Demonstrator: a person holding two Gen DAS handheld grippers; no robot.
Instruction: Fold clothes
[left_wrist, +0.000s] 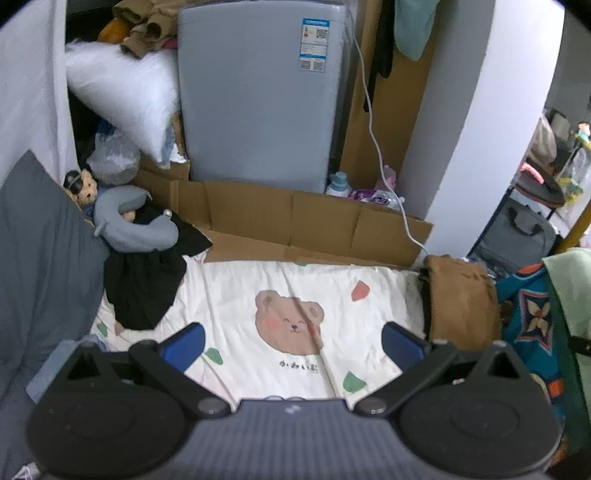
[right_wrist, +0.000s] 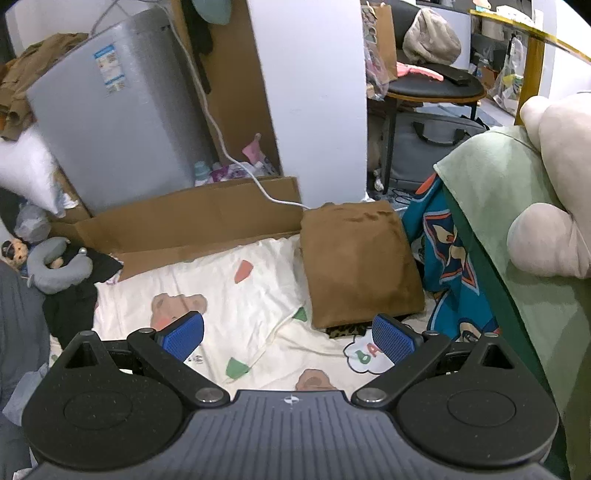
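A folded brown garment (right_wrist: 360, 262) lies at the right edge of the white bear-print sheet (right_wrist: 236, 295), over a leopard-print piece (right_wrist: 347, 331). In the left wrist view the same brown garment (left_wrist: 461, 299) sits at right on the sheet (left_wrist: 258, 295). A crumpled black garment (left_wrist: 147, 280) lies at the sheet's left; it shows too in the right wrist view (right_wrist: 74, 302). My left gripper (left_wrist: 293, 345) hovers open above the bear print, holding nothing. My right gripper (right_wrist: 288, 338) is open above the sheet, just in front of the brown garment, empty.
A grey appliance (left_wrist: 258, 96) stands behind flattened cardboard (left_wrist: 295, 218), with a white cable (left_wrist: 373, 129) trailing down. A grey neck pillow (left_wrist: 136, 225) and doll sit at left. A teal patterned cloth (right_wrist: 439, 258), a green blanket (right_wrist: 517, 229) and a plush toy (right_wrist: 554, 184) lie at right.
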